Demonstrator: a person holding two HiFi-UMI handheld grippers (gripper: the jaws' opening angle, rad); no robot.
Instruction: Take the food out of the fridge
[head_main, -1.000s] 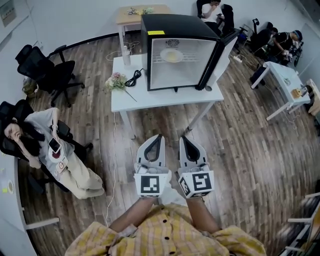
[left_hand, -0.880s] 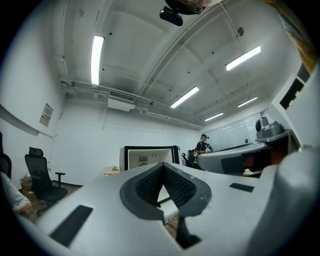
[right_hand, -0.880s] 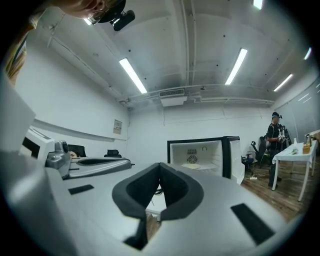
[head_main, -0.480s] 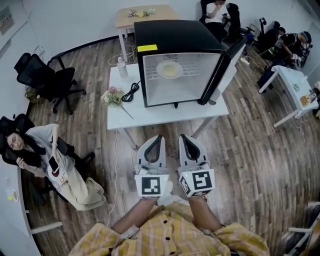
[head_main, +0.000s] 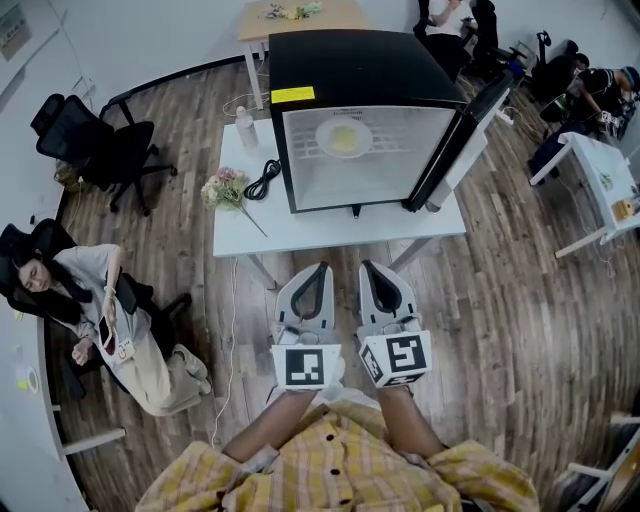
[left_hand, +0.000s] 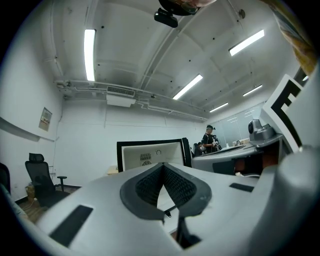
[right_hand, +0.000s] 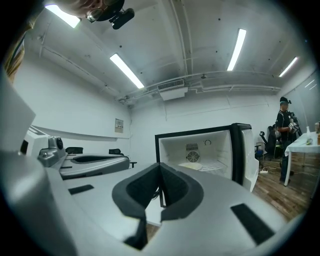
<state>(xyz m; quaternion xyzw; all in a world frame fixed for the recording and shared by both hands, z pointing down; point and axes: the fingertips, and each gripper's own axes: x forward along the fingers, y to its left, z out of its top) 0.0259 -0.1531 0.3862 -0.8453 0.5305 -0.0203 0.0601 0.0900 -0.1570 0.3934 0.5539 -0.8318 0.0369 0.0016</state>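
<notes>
wood plank floor (head_main: 500, 300), white walls (left_hand: 85, 130), white table (head_main: 330, 225), black office chairs (head_main: 90, 140), ceiling strip lights (left_hand: 90, 52).

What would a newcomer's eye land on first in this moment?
The black fridge on the white table, top centre in the head view, with its door swung open to the right and a plate of pale food on the shelf inside. Next, the left tongs and right tongs, both shut and empty, side by side just short of the table's near edge.
</notes>
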